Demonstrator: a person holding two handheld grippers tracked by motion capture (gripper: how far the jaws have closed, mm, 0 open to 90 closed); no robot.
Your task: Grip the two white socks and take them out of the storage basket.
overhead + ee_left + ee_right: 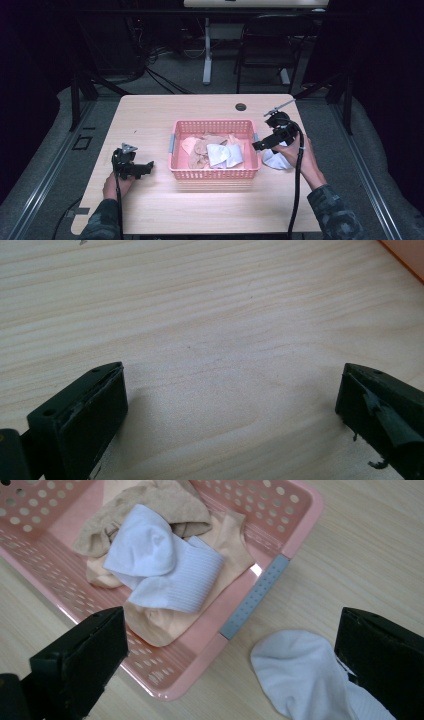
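Item: white sock point(305, 672), loose on counter point(150, 205) beside pink basket point(300, 525). Soft, light, limp; I pinch mid-fold. My right fingers point(75, 665) wide, empty; left fingers point(80, 415) likewise.

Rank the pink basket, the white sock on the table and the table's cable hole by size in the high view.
1. pink basket
2. white sock on the table, partly behind the right hand
3. cable hole

In the right gripper view, the loose sock point(305, 675) is partly covered by a jaw and cut off at the bottom edge. The basket point(272, 582) is cropped at the top and left. The lower beige socks point(150, 620) are half hidden under white ones point(165, 565).
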